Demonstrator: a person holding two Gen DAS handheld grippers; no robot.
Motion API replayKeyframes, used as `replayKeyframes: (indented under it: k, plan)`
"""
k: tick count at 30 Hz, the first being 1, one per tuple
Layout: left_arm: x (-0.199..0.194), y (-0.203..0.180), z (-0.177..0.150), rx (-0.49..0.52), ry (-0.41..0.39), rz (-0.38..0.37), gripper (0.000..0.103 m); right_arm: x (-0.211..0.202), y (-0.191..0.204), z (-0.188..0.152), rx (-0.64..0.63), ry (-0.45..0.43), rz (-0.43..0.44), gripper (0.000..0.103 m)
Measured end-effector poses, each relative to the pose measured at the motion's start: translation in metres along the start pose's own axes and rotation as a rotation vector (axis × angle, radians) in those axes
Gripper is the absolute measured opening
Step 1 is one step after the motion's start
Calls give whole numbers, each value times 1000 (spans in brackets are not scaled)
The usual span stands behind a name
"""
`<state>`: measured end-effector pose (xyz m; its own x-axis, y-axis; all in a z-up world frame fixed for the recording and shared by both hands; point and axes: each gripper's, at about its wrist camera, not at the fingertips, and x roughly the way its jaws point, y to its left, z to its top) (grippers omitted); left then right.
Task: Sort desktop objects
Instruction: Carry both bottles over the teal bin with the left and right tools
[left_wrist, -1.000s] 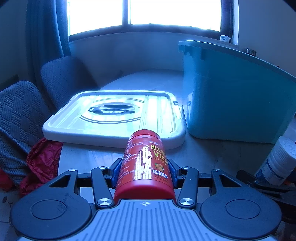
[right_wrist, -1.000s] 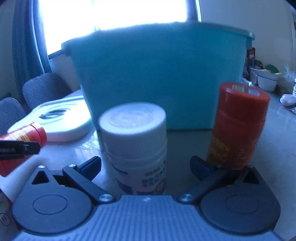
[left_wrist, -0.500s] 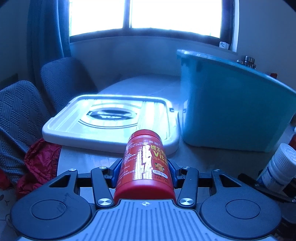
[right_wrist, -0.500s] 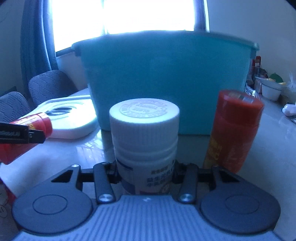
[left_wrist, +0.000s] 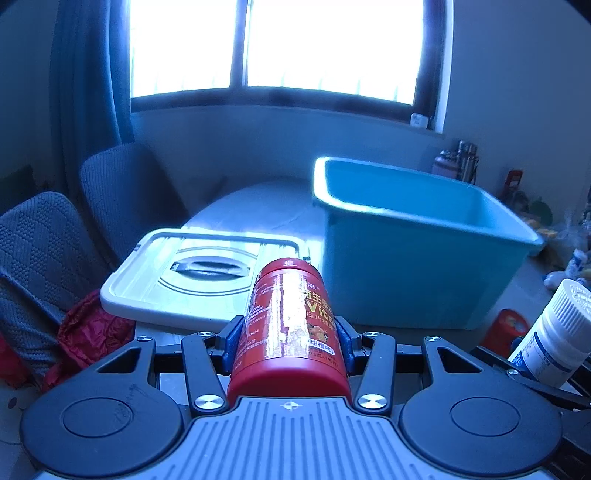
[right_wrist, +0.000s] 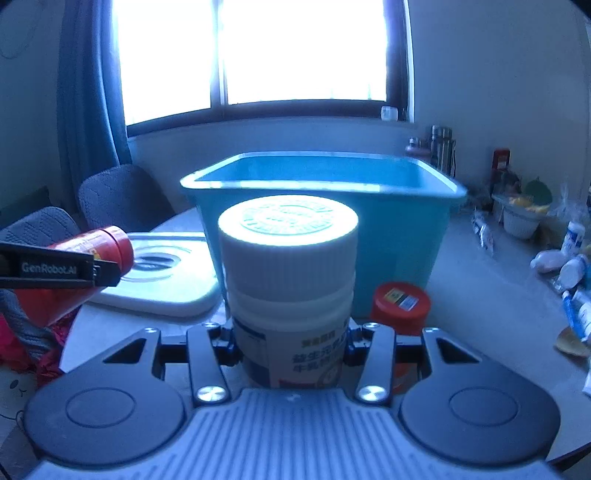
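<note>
The left hand-held gripper is pinching a red vitamin bottle across its body, the blue pads pressed against both sides; the bottle lies pointing forward, away from the camera, and is held in the air above the desk. The right hand-held gripper is clamped on a white bottle with a ribbed white cap, held upright with its label facing the camera. From the left wrist view this white bottle shows at the right edge, tilted. Ahead of both grippers stands an open teal bin on the desk, and just to its left lies its pale lid, flat, with a recessed handle in the middle. A second red bottle stands upright on the desk near the front of the bin, just behind the right gripper's right finger. Two grey chairs stand at the left of the desk, with a red cloth below the lid's near corner. Small bottles and packets lie scattered along the right side of the desk
</note>
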<state>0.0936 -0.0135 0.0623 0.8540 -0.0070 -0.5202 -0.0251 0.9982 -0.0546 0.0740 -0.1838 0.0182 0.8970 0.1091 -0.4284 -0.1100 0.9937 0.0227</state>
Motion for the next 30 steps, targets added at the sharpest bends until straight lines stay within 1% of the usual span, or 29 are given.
replayKeyframes:
  k: [3,6,10,13,19,23,30]
  plan:
    - [-18,-3,8,-11,-30,-12,50,-11,-3,11,13,-25,4,48]
    - [-29,-11,20,-4,-60,-29,50,-21,-5,26,4,-62,-10,48]
    - [-35,-24,36,11,-90,-53,50,-24,-14,43,1,-84,-32,48]
    - [-31,-32,47,10,-106,-73,50,-20,-21,53,6,-101,-47,48]
    - [1,-40,72,21,-120,-107,50,2,-33,73,8,-129,-67,48]
    - [31,-40,93,22,-120,-131,50,27,-39,93,8,-137,-85,48]
    - [87,-44,128,55,-96,-173,50,76,-51,121,29,-122,-118,48]
